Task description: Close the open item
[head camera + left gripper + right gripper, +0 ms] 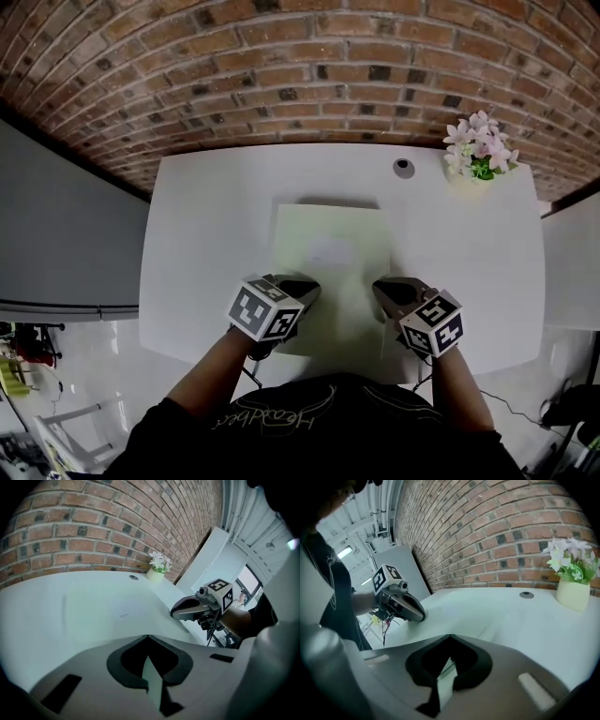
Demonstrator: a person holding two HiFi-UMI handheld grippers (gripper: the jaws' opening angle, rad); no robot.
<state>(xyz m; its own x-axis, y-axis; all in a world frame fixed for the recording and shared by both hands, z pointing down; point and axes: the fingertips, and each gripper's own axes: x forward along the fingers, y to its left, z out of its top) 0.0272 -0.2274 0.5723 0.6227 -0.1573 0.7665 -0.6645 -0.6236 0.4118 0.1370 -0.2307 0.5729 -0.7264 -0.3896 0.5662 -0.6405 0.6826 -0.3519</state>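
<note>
White table (206, 244), pale-green folder (333, 246), L gripper (312, 288), R gripper (379, 291) — both pinching its edge

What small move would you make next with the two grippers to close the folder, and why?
Probably lift both together a little, starting to fold the near edge toward the wall. The left gripper and right gripper are each shut on a near corner of the folder, which lies on the table; an even lift should avoid twisting.

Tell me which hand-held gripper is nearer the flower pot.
Right. The right hand-held gripper grips the pale green folder at its near right edge, on the side of the flower pot; the left hand-held gripper grips farther left.
</note>
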